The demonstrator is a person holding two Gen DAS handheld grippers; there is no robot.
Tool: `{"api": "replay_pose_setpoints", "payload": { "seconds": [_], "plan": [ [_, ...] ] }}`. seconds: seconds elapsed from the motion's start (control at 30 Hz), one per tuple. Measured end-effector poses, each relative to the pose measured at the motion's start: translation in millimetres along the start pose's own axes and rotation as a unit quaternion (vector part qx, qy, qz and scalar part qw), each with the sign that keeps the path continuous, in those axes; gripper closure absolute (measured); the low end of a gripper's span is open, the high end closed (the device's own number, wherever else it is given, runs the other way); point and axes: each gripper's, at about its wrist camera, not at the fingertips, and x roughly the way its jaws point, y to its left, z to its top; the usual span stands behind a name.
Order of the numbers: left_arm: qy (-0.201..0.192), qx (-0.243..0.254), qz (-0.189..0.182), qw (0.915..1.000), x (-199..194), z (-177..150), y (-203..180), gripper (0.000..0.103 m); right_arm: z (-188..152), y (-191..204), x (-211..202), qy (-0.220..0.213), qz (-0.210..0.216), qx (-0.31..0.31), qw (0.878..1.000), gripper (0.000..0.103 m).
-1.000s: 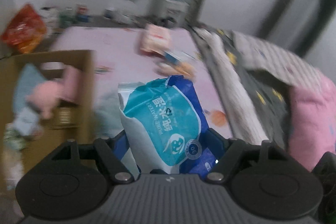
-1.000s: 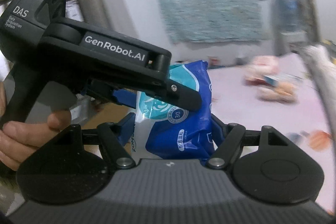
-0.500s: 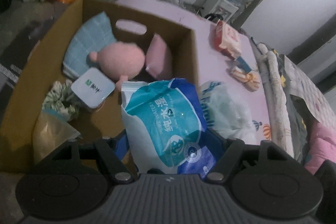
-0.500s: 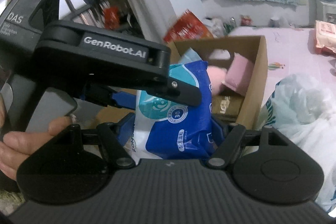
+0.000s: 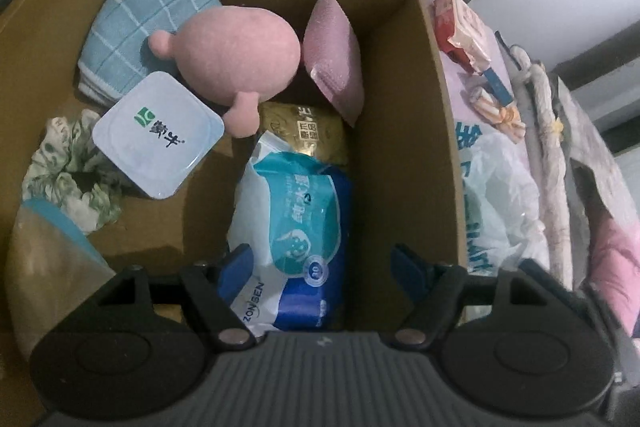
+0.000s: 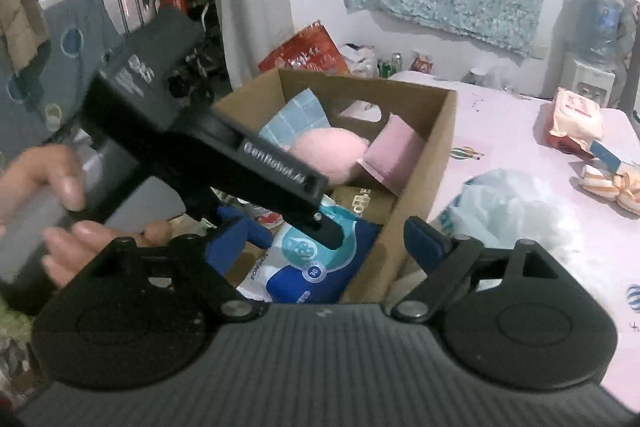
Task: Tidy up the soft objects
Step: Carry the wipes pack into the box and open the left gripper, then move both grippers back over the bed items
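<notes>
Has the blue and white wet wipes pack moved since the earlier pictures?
Yes. The blue and white wet wipes pack went from above the pink bed sheet down into the brown cardboard box, beside its right wall.

Dim, bluish indoor light, soft grainy focus, strong fisheye bending at the edges, window glare upper left.

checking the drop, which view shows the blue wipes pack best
The left wrist view: the wipes pack lies nearly whole inside the cardboard box. The right wrist view shows only its lower part, with the left gripper across its top.
</notes>
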Motion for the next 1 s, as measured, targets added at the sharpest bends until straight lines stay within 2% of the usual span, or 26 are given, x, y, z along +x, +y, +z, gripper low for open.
{"api": "replay_pose_setpoints", "payload": {
  "seconds": [0.27, 0.4, 0.53, 0.57, 0.77, 1.0],
  "plan": [
    [-0.002, -0.018, 0.053, 0.9984, 17.1, 5.1, 1.2, 0.027, -19.1, -54.4, -60.3, -0.028, -0.003, 0.042, 0.999, 0.017],
    [0.002, -0.031, 0.044, 0.9985, 22.2, 6.4, 1.4, 0.024, -37.6, -75.6, -77.2, -0.028, -0.008, 0.07, 0.997, 0.017],
    [0.015, -0.06, -0.009, 0.9981, 25.6, 6.8, 1.8, 0.022, -54.7, -95.5, -85.8, -0.021, -0.008, 0.105, 0.994, 0.017],
    [0.014, -0.062, -0.009, 0.9979, 26.8, 6.3, 0.0, 0.021, -58.4, -97.1, -86.1, -0.019, -0.008, 0.112, 0.994, 0.017],
    [-0.017, -0.07, 0.012, 0.9973, 8.2, 1.2, -7.1, 0.02, -70.4, -104.1, -98.4, -0.026, -0.012, 0.128, 0.991, 0.017],
    [-0.088, -0.031, 0.054, 0.9942, -39.9, -12.9, -33.9, 0.015, -82.3, -116.7, -113.3, -0.039, -0.019, 0.156, 0.987, 0.016]
  ]
}}
